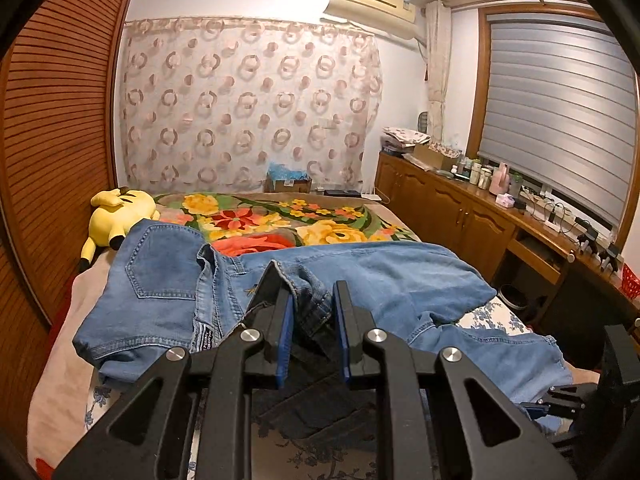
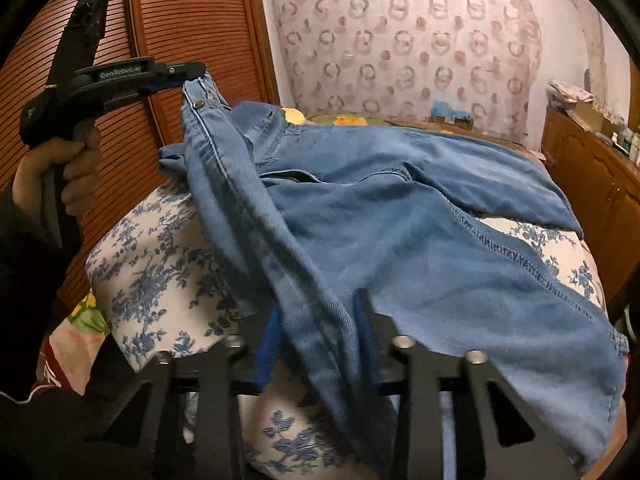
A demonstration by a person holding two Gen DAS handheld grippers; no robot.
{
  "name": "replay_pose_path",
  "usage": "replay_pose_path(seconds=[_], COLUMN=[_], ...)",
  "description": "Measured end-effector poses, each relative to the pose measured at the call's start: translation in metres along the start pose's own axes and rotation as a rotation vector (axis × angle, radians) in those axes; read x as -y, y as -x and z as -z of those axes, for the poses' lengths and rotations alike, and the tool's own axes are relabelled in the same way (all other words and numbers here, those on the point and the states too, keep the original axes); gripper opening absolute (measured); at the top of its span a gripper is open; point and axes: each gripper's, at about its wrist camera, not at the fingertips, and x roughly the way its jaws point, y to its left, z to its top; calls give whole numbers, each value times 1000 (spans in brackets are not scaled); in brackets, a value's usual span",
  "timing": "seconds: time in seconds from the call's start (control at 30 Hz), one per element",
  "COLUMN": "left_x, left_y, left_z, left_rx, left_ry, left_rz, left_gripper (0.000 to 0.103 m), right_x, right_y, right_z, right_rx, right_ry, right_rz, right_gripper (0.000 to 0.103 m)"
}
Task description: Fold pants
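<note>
Light blue jeans [image 1: 400, 276] lie crumpled across the bed, back pocket up at the left. My left gripper [image 1: 312, 312] is shut on a bunched part of the waistband. In the right wrist view the left gripper [image 2: 186, 78] holds that buttoned waistband corner lifted above the bed, and the jeans [image 2: 400, 240] hang down from it in a long fold. My right gripper [image 2: 320, 332] is closed around that fold low down near the bed's front, with denim filling the gap between its blue pads. The right gripper [image 1: 536, 410] also shows at the lower right of the left wrist view.
The bed carries a blue-flowered quilt [image 2: 152, 248] in front and a bright floral blanket [image 1: 280, 220] behind. A yellow plush toy [image 1: 116, 216] lies at the far left. Slatted wooden doors [image 1: 52, 120] stand left; a wooden cabinet [image 1: 460, 208] with clutter runs along the right. A hand [image 2: 76, 172] grips the left tool.
</note>
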Motion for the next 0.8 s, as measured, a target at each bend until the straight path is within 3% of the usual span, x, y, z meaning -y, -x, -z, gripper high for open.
replay_pose_path(seconds=[0.03, 0.13, 0.47, 0.8], left_x=[-1, -2, -23, -48], left_y=[0, -1, -4, -40], left_z=[1, -3, -26, -49], left_rx=[2, 10, 40, 42], left_ry=[0, 3, 27, 42], left_rz=[0, -6, -8, -31], left_gripper=[20, 20, 20, 20], right_x=[3, 9, 12, -7], right_y=[0, 5, 0, -54], right_z=[-2, -18, -85, -129], right_rx=[2, 28, 114, 180], right_ry=[8, 38, 165, 262], right_rz=[3, 25, 114, 190], right_gripper=[16, 12, 10, 9])
